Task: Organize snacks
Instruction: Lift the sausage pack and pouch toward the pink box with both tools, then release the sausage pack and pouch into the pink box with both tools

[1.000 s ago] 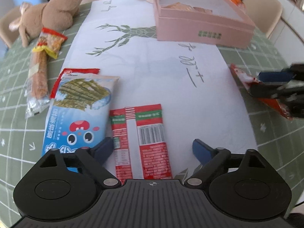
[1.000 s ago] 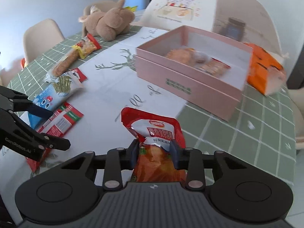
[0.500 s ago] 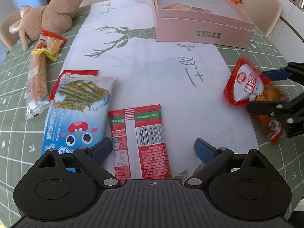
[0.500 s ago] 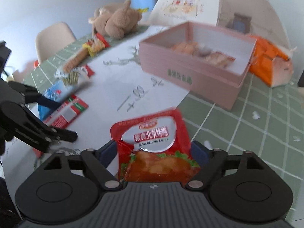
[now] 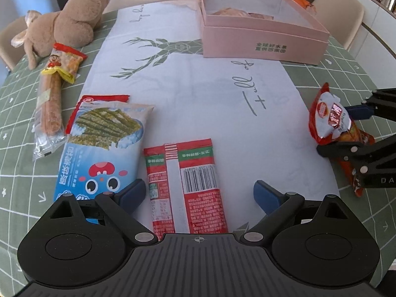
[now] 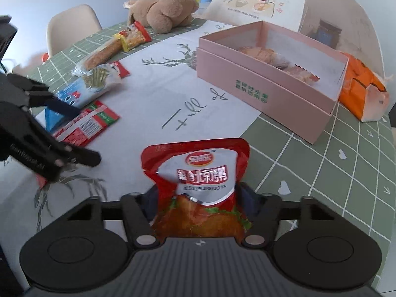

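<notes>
The right gripper (image 6: 199,195) closes around a red pouch (image 6: 198,175). Seat the pads squarely before lifting toward the pink box (image 6: 267,84) ahead. The left gripper (image 5: 198,195) hangs spread, empty.

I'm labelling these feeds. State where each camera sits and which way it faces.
Left wrist: on the left gripper, looking down its open fingers at a red packet on the table.
Right wrist: on the right gripper, looking down its closing fingers, a red pouch between them.
Shared: pink box, plush toy; each view shows the other gripper.
</notes>
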`<state>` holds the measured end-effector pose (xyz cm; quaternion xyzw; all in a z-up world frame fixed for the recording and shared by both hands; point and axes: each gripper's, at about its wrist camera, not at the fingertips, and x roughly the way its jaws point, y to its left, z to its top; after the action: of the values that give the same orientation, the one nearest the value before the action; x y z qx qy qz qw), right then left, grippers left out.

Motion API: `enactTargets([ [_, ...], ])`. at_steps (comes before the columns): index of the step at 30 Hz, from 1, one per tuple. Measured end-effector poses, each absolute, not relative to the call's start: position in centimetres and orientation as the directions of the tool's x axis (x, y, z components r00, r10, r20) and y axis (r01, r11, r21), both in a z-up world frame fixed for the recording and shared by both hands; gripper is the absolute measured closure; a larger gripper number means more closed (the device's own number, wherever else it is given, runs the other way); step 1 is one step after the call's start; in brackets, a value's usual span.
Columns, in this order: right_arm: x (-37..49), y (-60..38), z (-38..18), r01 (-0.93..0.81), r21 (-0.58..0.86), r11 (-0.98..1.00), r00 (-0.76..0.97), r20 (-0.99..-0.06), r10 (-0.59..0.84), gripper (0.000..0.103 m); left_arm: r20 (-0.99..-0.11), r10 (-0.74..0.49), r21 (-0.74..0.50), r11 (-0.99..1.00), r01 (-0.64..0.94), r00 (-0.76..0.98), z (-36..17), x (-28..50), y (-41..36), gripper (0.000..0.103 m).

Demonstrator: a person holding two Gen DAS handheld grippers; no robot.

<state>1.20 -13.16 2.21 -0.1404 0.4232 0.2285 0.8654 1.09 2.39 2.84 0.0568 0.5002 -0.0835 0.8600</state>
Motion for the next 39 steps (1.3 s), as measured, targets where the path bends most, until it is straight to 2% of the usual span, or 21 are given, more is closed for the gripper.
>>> enactTargets([
  [3, 1.4, -13.6, 2.7, -0.473, -0.036, 0.88, 0.551, -0.792, 0.264, 0.047, -0.865, -0.077, 0.012, 0.985, 0.174, 0.496, 3.0, 1.1, 2.6, 0.013],
  [5, 1.7, -14.4, 3.2, -0.449, -0.007, 0.893, 0.554, -0.787, 0.273, 0.048, -0.85, -0.067, 0.014, 0.989, 0.149, 0.523, 3.4, 1.0, 2.9, 0.048],
  [7, 1.8, -15.2, 3.9, -0.429, 0.023, 0.903, 0.558, -0.78, 0.285, 0.049, -0.847, -0.106, -0.031, 0.988, 0.149, 0.521, 3.7, 1.2, 3.3, 0.049],
  [11, 1.6, -16.1, 5.4, -0.412, 0.026, 0.911, 0.589, -0.755, 0.288, 0.049, -0.841, -0.102, -0.009, 0.985, 0.175, 0.531, 3.7, 1.2, 2.5, 0.052],
  [14, 1.9, -16.8, 6.0, -0.384, 0.034, 0.923, 0.603, -0.748, 0.278, 0.048, -0.827, -0.176, -0.086, 0.978, 0.19, 0.534, 4.9, 1.5, 2.2, 0.052],
  [17, 2.9, -17.7, 7.4, -0.352, 0.063, 0.934, 0.624, -0.728, 0.284, 0.048, -0.766, -0.279, -0.167, 0.956, 0.24, 0.579, 8.5, 4.1, 1.5, 0.053],
  [21, 6.7, -18.1, 11.8, -0.306, 0.084, 0.948, 0.71, -0.643, 0.286, 0.048, -0.667, -0.394, -0.216, 0.915, 0.342, 0.632, 15.0, 11.0, 0.2, 0.053],
  [24, 10.8, -17.7, 14.7, -0.23, 0.057, 0.972, 0.773, -0.595, 0.217, 0.045, -0.639, -0.466, -0.246, 0.877, 0.412, 0.611, 18.4, 17.2, -1.2, 0.05],
  [26, 13.9, -17.6, 15.5, -0.187, 0.08, 0.979, 0.795, -0.574, 0.199, 0.031, -0.684, -0.471, -0.25, 0.869, 0.428, 0.557, 18.1, 22.2, -2.0, 0.048],
  [27, 15.5, -17.6, 15.3, -0.173, 0.077, 0.982, 0.786, -0.589, 0.185, 0.02, -0.716, -0.449, -0.245, 0.879, 0.41, 0.534, 16.9, 24.5, -2.3, 0.048],
  [29, 18.0, -17.5, 14.1, -0.132, 0.068, 0.989, 0.756, -0.639, 0.144, 0.02, -0.775, -0.38, -0.21, 0.909, 0.361, 0.505, 13.6, 27.8, -2.8, 0.052],
  [31, 18.7, -17.4, 12.8, -0.092, 0.042, 0.995, 0.732, -0.675, 0.096, 0.021, -0.793, -0.392, -0.222, 0.899, 0.377, 0.466, 10.8, 29.0, -2.9, 0.052],
  [35, 17.3, -17.0, 11.4, -0.116, 0.027, 0.993, 0.716, -0.69, 0.103, 0.021, -0.751, -0.495, -0.319, 0.852, 0.415, 0.438, 9.1, 27.4, -0.4, 0.052],
  [39, 17.3, -15.0, 9.9, -0.145, -0.062, 0.988, 0.7, -0.711, 0.058, 0.021, -0.716, -0.485, -0.312, 0.866, 0.391, 0.502, 10.1, 24.3, 3.7, 0.052],
])
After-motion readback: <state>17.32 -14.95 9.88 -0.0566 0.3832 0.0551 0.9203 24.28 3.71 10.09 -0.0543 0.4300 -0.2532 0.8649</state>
